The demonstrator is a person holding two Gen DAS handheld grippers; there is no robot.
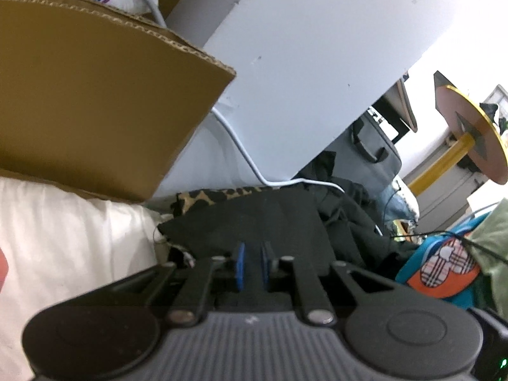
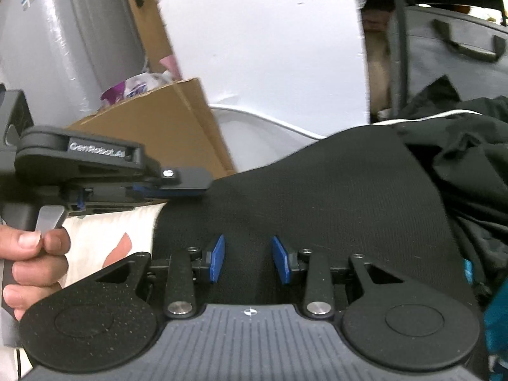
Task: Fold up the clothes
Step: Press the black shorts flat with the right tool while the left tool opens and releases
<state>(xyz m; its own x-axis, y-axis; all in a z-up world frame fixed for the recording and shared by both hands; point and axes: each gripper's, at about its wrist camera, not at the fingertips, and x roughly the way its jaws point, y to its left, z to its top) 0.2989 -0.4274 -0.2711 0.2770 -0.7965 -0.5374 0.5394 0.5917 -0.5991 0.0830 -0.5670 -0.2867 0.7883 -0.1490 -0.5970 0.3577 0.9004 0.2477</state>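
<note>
The black garment [image 2: 317, 197] lies flat just ahead of the right gripper [image 2: 248, 258], whose jaws stand partly apart with cloth below them but nothing pinched. The left gripper [image 1: 253, 265], to its left, is nearly closed at the garment's edge; whether it pinches cloth I cannot tell. If it holds nothing, the fold could slump toward the cardboard box [image 1: 95, 101].

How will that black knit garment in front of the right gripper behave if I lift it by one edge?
The black knit garment will probably go floppy: it drapes smoothly with no stiff edges. Its fine ribbed weave looks grippy rather than slippery for the blue pads. It seems light, but lifting might drag the crumpled black clothing beside it.
</note>
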